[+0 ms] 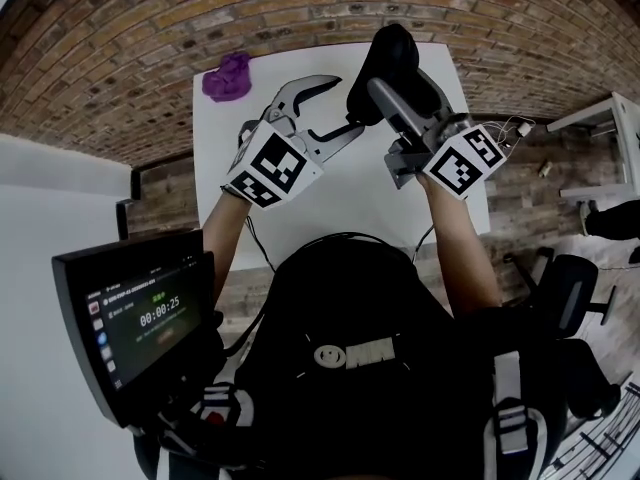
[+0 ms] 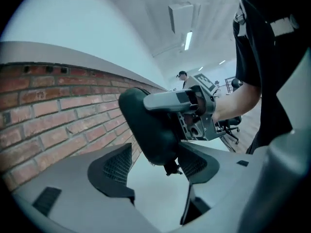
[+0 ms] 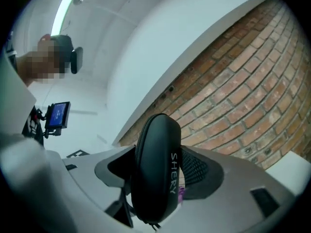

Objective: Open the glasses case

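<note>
A black zipped glasses case (image 1: 386,60) is held up above the white table (image 1: 330,203), standing on end with my right gripper (image 1: 388,96) shut across its lower part. In the right gripper view the case (image 3: 156,164) fills the gap between the pads of the right gripper (image 3: 158,178), white lettering facing right. My left gripper (image 1: 346,104) stands open just left of the case. In the left gripper view the case (image 2: 146,125) hangs in front of the left gripper (image 2: 155,171), and its small zipper pull (image 2: 172,169) dangles between the open jaws, untouched.
A crumpled purple cloth (image 1: 228,76) lies at the table's far left corner. A brick wall (image 1: 120,58) runs behind the table. A screen on a stand (image 1: 140,313) is at my lower left; white furniture (image 1: 600,133) and an office chair (image 1: 570,288) stand to the right.
</note>
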### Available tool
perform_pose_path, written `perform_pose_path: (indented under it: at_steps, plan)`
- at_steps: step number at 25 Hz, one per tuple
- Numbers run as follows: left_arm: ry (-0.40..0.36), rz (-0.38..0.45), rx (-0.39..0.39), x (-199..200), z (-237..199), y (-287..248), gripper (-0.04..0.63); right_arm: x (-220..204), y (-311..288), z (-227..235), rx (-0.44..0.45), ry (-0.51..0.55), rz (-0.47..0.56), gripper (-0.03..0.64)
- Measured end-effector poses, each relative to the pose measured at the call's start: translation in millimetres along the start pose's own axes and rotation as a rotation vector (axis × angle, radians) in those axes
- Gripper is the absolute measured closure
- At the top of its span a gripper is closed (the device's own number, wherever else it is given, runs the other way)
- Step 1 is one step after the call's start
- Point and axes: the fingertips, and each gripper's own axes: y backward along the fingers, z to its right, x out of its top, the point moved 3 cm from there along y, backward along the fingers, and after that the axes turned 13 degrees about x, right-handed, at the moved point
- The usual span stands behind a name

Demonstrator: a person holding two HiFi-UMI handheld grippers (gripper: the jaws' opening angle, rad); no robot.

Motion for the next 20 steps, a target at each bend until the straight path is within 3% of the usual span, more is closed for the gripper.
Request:
perform_pose_path:
  at_steps: [4,7,12,20]
  plan:
    - [0.029,0.021,-0.07,6,10,-4,0.276,-6,-12,-14,0.051,0.047,-0.088,0.327]
    - [0.081,0.04,-0.11,8,10,1,0.276,-4,-7,-13,0.104,-0.056,-0.059,0.328]
    - [0.09,0.043,-0.164,10,12,7,0.293,-2,5,-7,0.209,-0.222,-0.029,0.327]
    - [0.169,0.117,-0.212,19,14,15,0.333,2,22,0,0.285,-0.302,0.013,0.324]
